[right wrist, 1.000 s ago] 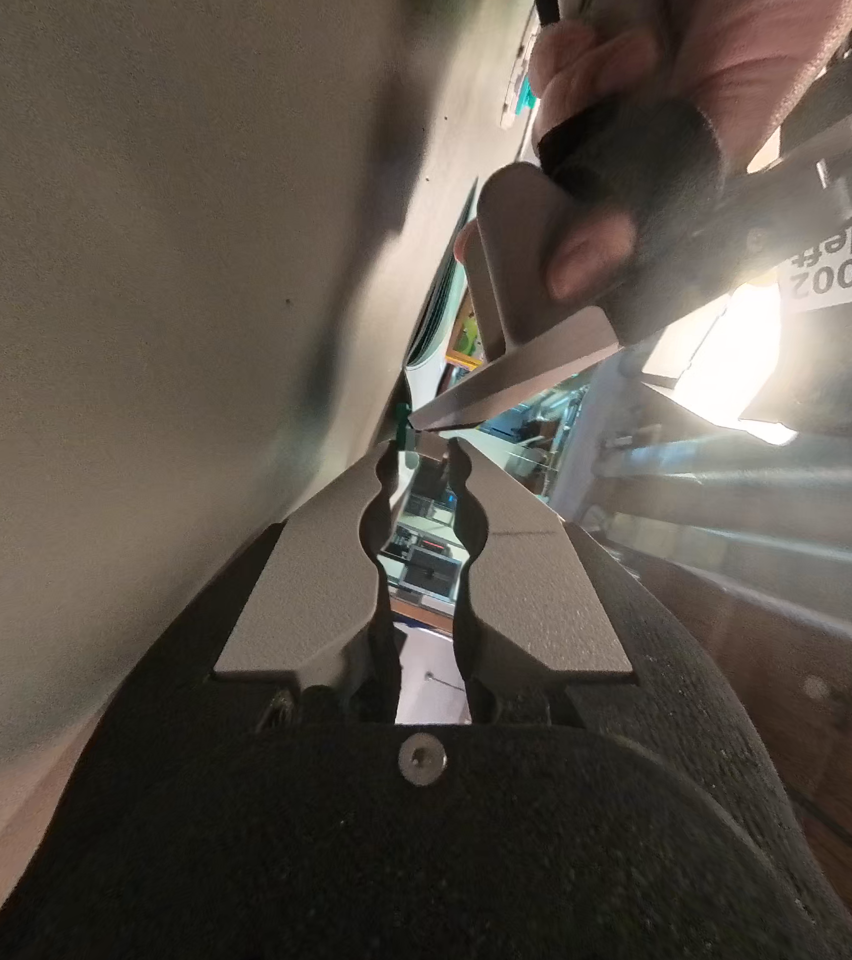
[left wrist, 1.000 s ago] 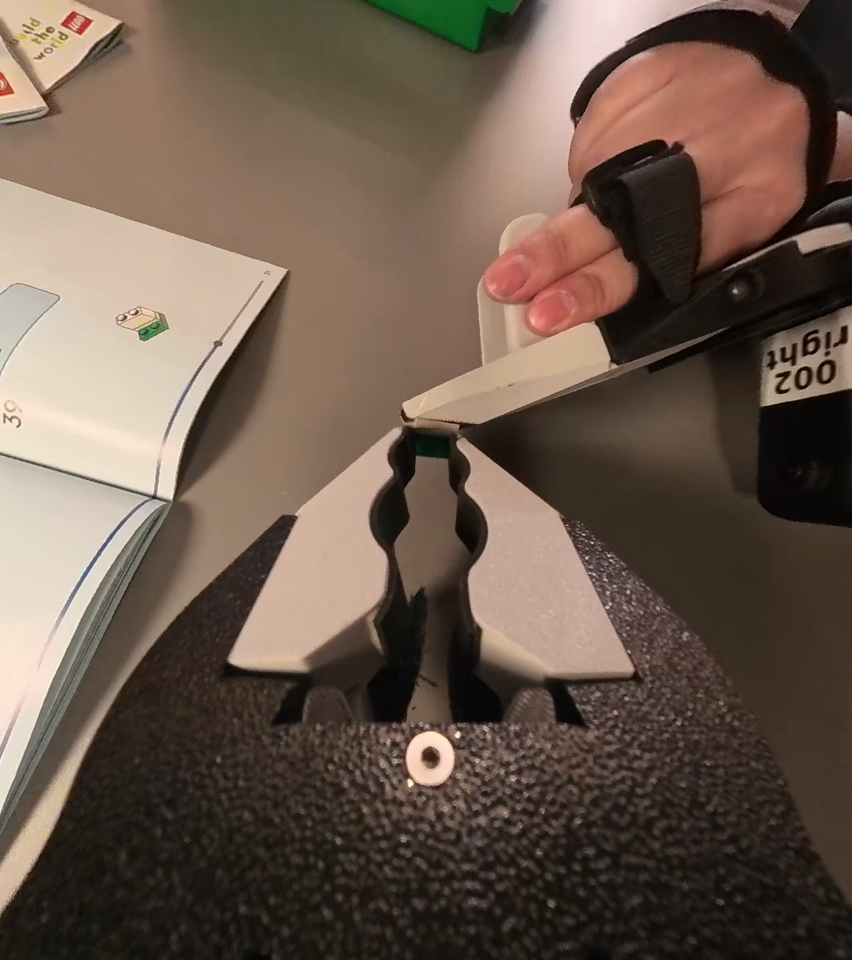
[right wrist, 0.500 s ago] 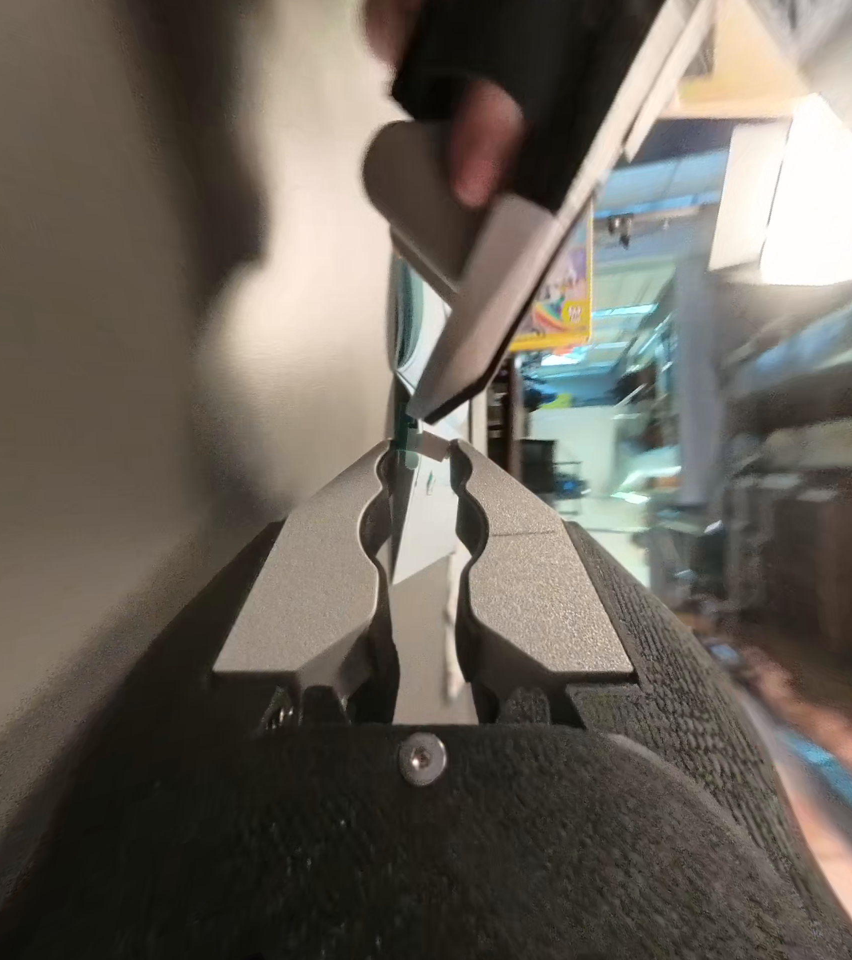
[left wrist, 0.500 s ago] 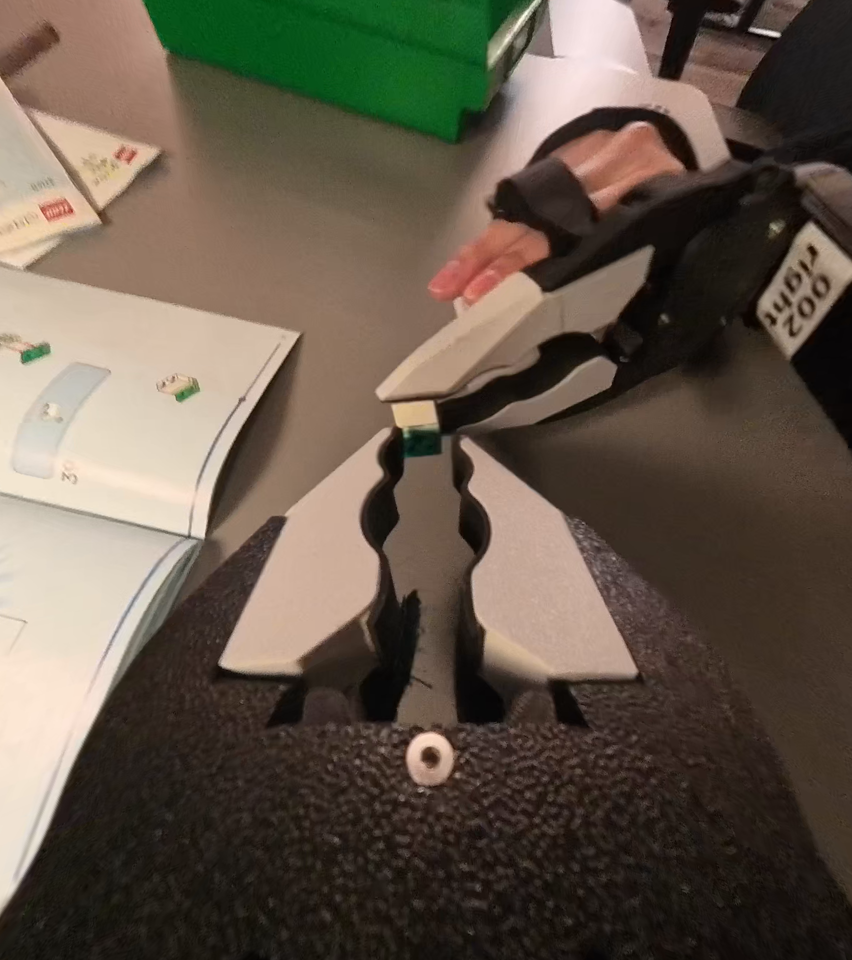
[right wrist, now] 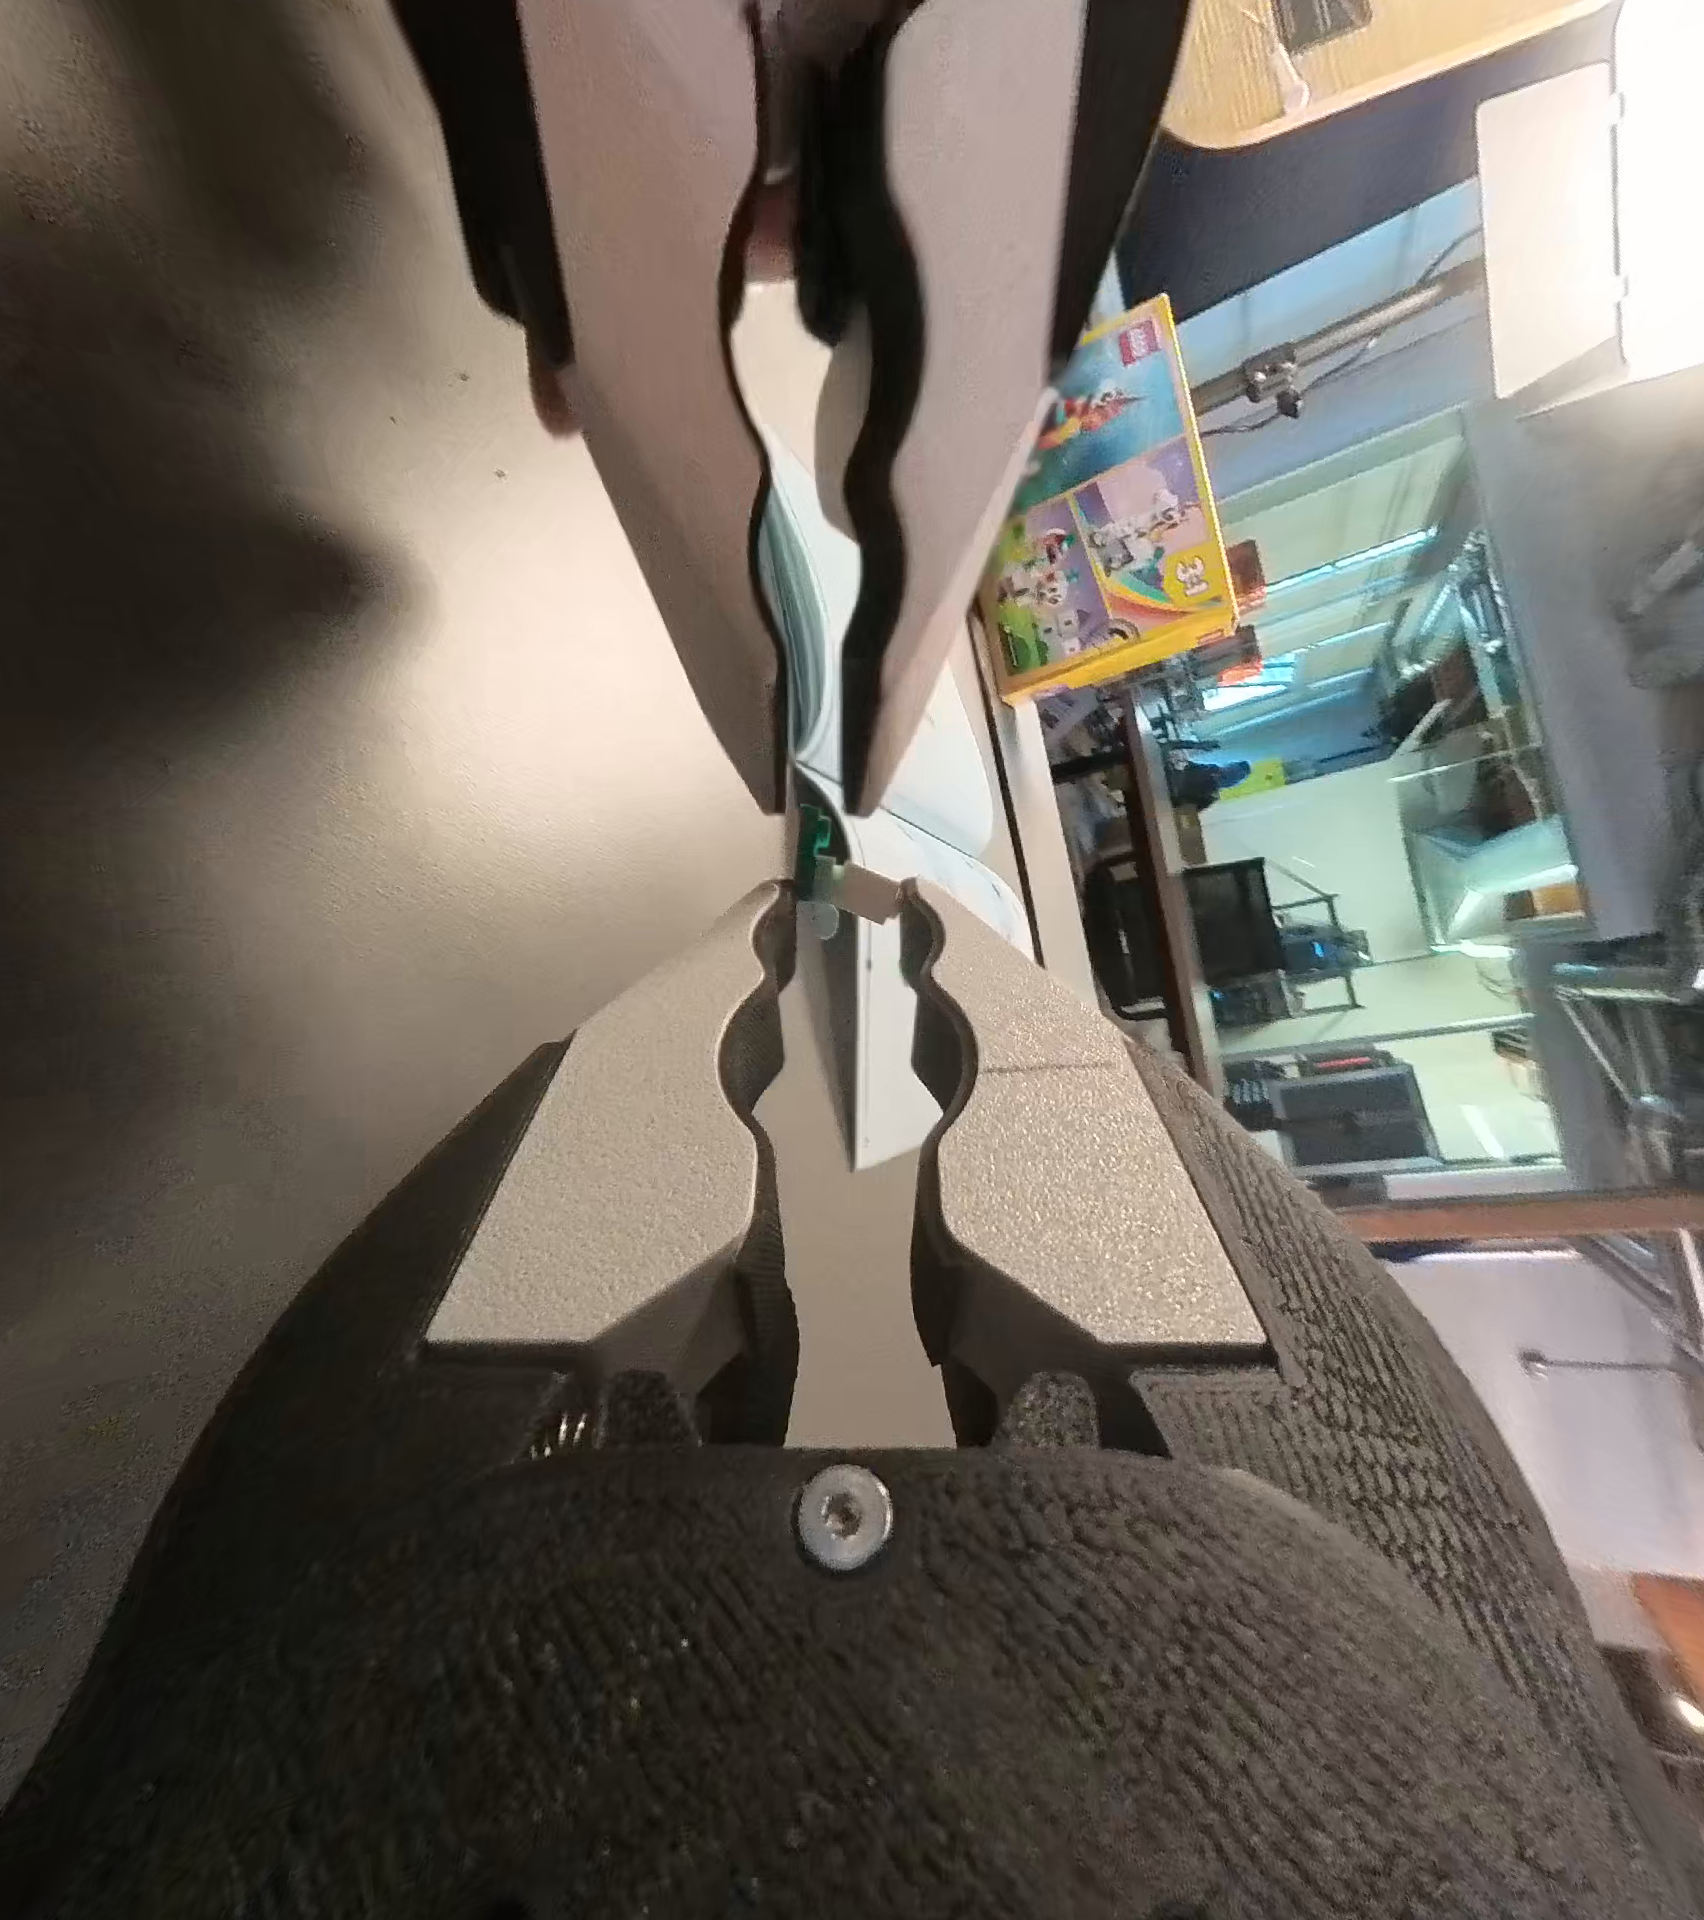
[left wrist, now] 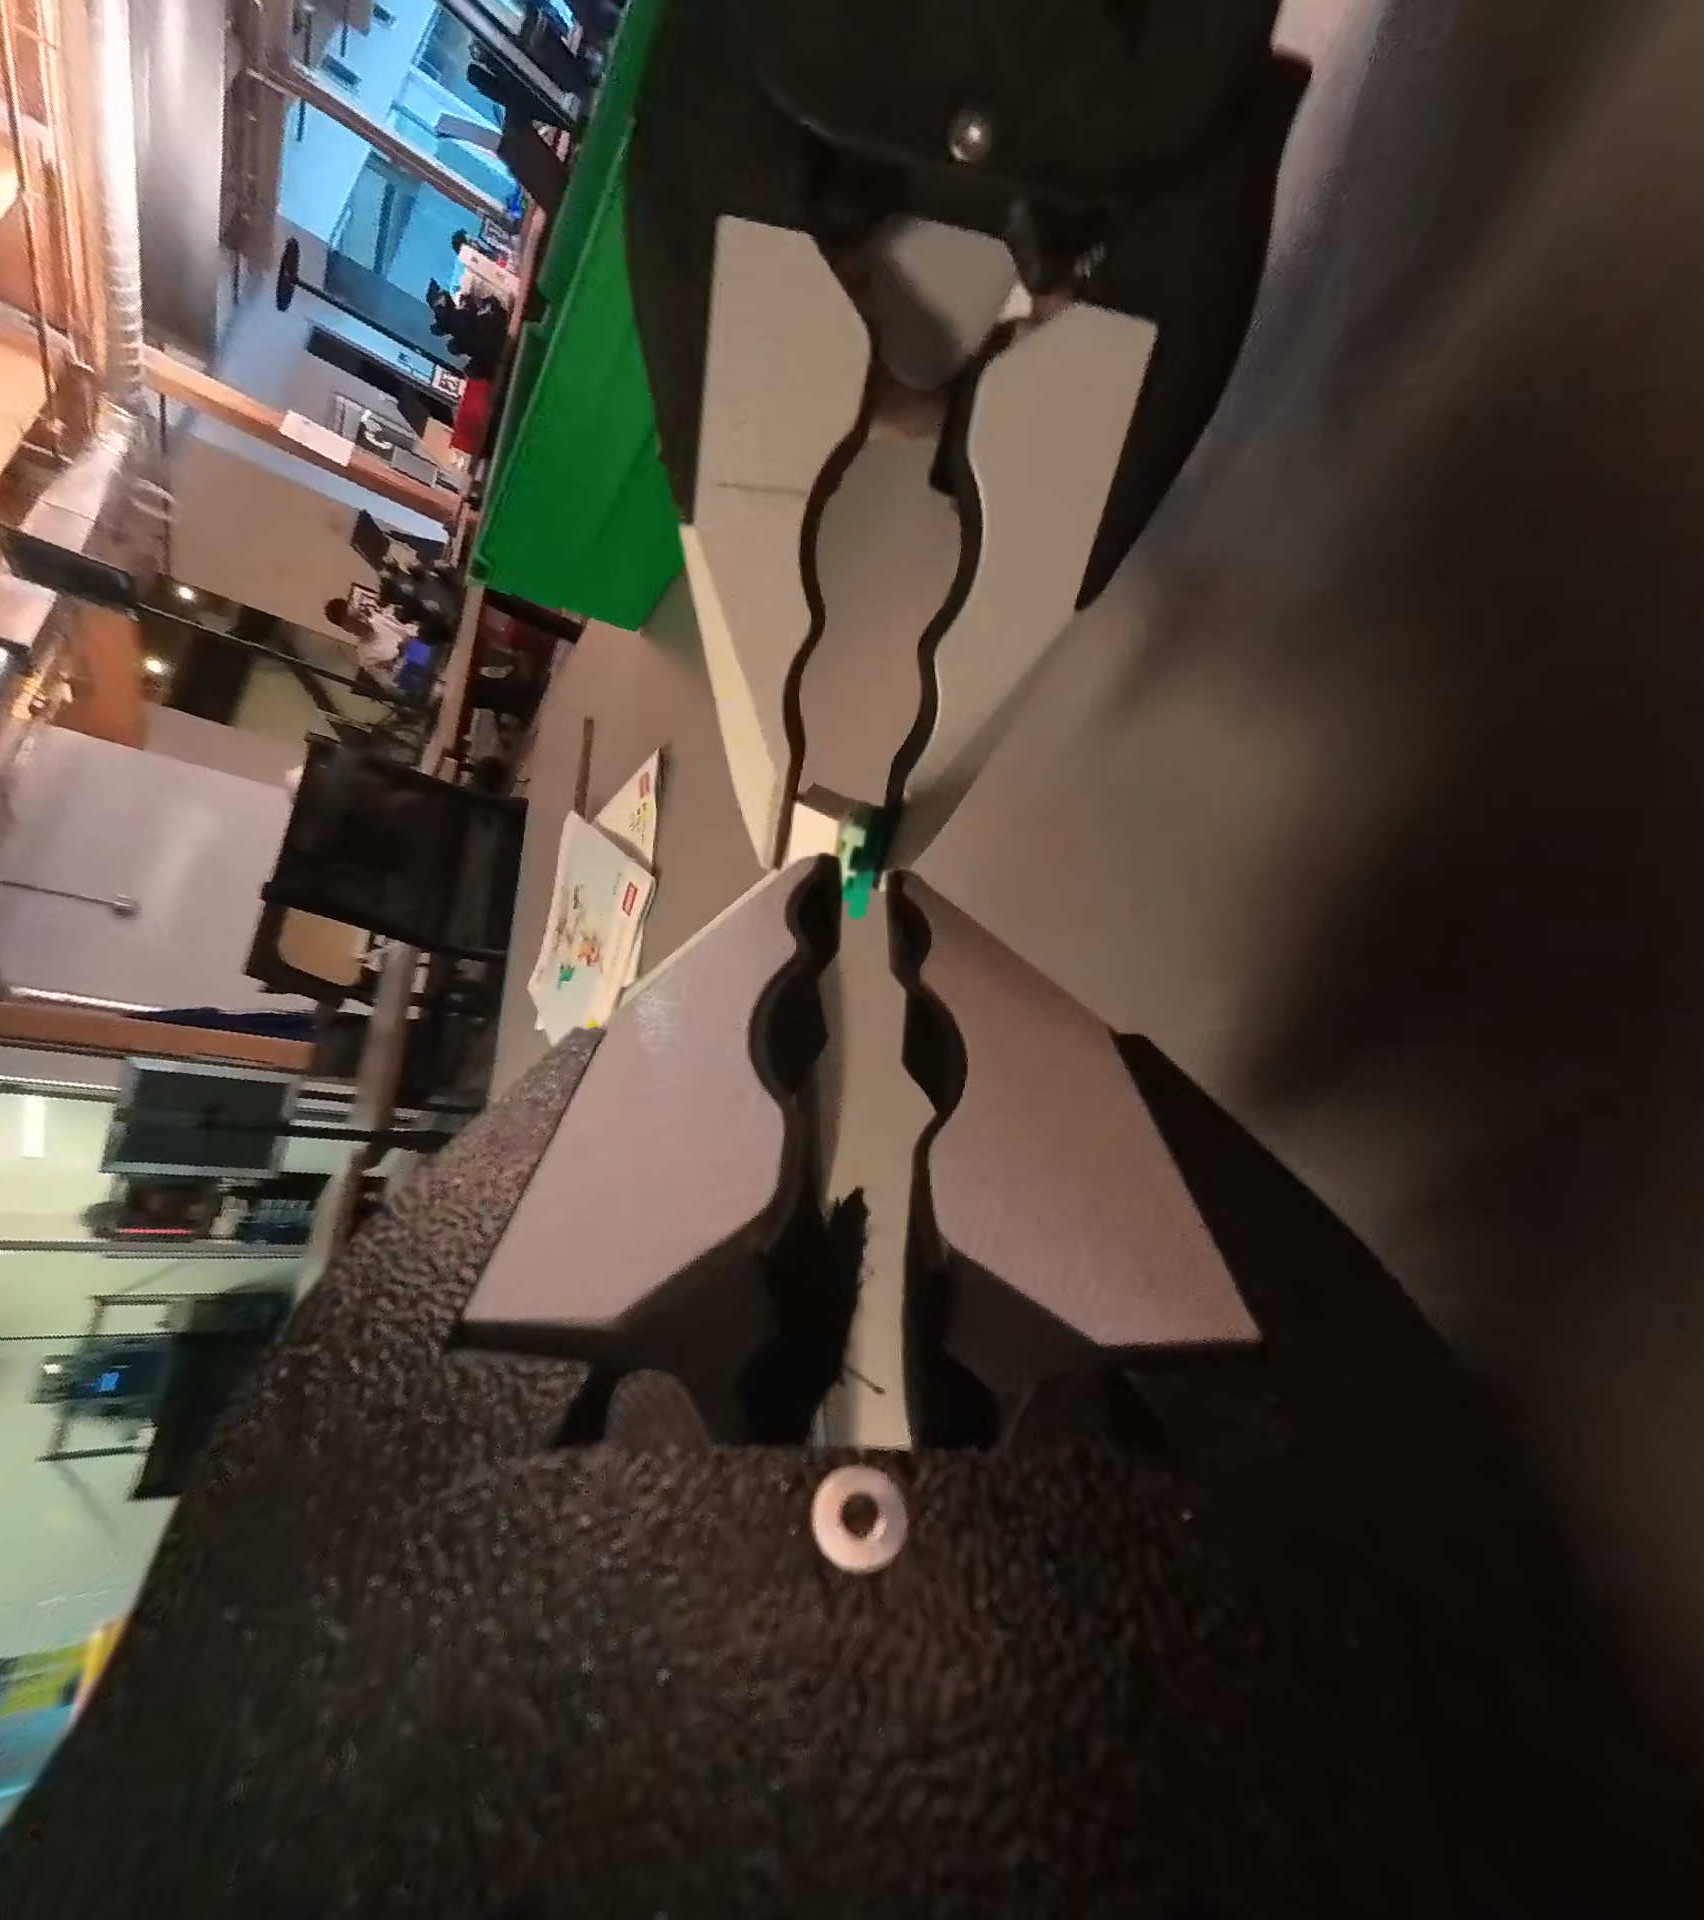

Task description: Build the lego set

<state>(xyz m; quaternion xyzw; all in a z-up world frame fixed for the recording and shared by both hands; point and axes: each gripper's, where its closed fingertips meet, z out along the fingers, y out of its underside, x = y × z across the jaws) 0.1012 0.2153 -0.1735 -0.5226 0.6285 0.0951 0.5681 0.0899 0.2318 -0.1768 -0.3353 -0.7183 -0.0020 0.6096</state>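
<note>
Left wrist view, my grippers meet tip to tip at frame centre, both cameras rolled hard so the table (left wrist: pixel 1450 623) runs vertically on the right. Booklets (left wrist: pixel 593 914) lie left of centre; green bin (left wrist: pixel 578 436) sits upper left of centre. My left gripper (left wrist: pixel 853 883) rises from below, tips drawn close and pinching a green piece (left wrist: pixel 858 868). The right gripper (left wrist: pixel 843 821) comes down from the top, tips nipping a white brick (left wrist: pixel 815 831) that touches the green piece on its left. The green piece looks thin, long axis up-down in frame.

Right wrist view, table fills the left. Right gripper (right wrist: pixel 843 899) from below, tips narrowly apart around the white brick (right wrist: pixel 874 894), just right of the green piece (right wrist: pixel 815 847). Left gripper (right wrist: pixel 817 805) hangs from the top, tips nearly together on the green piece. Open booklet (right wrist: pixel 931 831) shows behind the tips; a yellow-edged box (right wrist: pixel 1108 520) stands right of centre. Whether the two pieces are fully seated, I cannot tell.
</note>
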